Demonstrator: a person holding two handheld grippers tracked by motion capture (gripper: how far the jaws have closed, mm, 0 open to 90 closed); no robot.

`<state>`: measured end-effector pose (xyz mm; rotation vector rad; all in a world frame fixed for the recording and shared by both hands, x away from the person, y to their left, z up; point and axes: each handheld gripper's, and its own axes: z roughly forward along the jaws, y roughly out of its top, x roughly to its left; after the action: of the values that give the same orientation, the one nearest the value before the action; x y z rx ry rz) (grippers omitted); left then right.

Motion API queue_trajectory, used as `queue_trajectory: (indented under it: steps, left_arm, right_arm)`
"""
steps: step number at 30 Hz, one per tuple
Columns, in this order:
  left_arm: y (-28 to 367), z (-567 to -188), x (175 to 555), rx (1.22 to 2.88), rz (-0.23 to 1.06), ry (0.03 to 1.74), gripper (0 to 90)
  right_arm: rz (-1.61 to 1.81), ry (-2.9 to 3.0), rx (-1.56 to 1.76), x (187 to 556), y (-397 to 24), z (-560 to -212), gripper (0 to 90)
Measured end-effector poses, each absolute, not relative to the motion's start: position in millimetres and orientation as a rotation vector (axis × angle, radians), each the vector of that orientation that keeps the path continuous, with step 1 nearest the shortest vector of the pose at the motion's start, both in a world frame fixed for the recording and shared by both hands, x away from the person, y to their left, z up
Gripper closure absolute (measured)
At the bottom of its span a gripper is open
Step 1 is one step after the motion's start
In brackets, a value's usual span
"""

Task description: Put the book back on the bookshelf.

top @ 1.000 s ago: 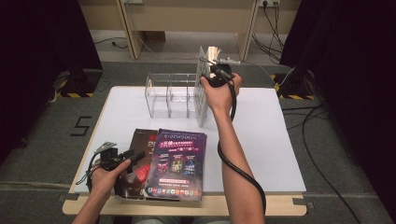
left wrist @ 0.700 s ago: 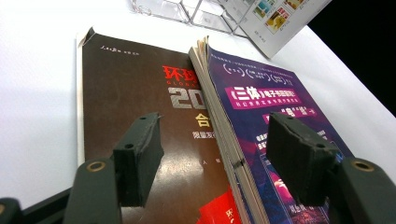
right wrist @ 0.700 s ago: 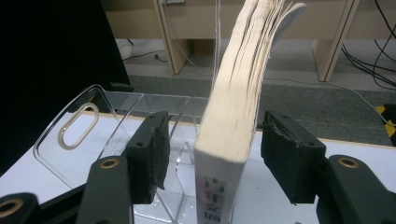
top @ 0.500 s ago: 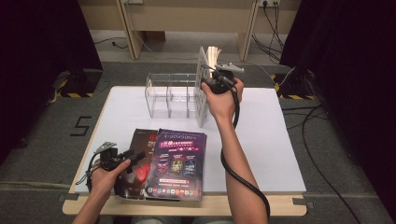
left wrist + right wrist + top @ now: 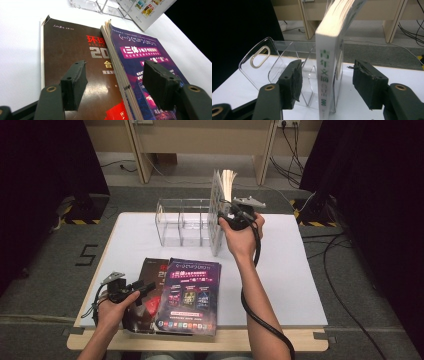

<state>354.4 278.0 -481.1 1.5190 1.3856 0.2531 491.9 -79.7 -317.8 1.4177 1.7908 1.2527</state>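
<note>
A thick white book (image 5: 216, 207) stands upright at the right end of a clear acrylic rack (image 5: 181, 222). My right gripper (image 5: 223, 218) is level with it, open. In the right gripper view the book's spine (image 5: 327, 75) stands between the pads (image 5: 292, 83) with a gap on each side. Near the table's front left lie a brown magazine (image 5: 149, 279) and, overlapping it, a purple magazine (image 5: 190, 292). My left gripper (image 5: 146, 288) hovers open low over them. In the left gripper view the purple magazine's edge (image 5: 120, 72) runs between its jaws, and the pads touch nothing.
The white table (image 5: 295, 270) has bare room to the right of the magazines and rack. The rack's left slots (image 5: 170, 222) hold nothing. Beyond the table are wooden furniture legs (image 5: 262, 155), floor cables (image 5: 345, 270) and dark curtains on both sides.
My right hand has drawn a little to the right and nearer, away from the book, which stays upright at the rack. The left hand and the magazines have not moved.
</note>
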Motion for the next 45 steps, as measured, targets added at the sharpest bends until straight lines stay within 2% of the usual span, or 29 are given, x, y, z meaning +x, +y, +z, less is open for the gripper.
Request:
queue_trajectory:
  steps: [21,45]
  left_arm:
    - [277,-476,353,1.528,0.271,1.371,35.1]
    - [268,-466,358,1.566,0.293,1.330,34.8]
  right_arm:
    - [1.235,1.830,1.407,465,-94,-333,43.1]
    - [1.186,1.976,1.476,436,-98,-385,43.5]
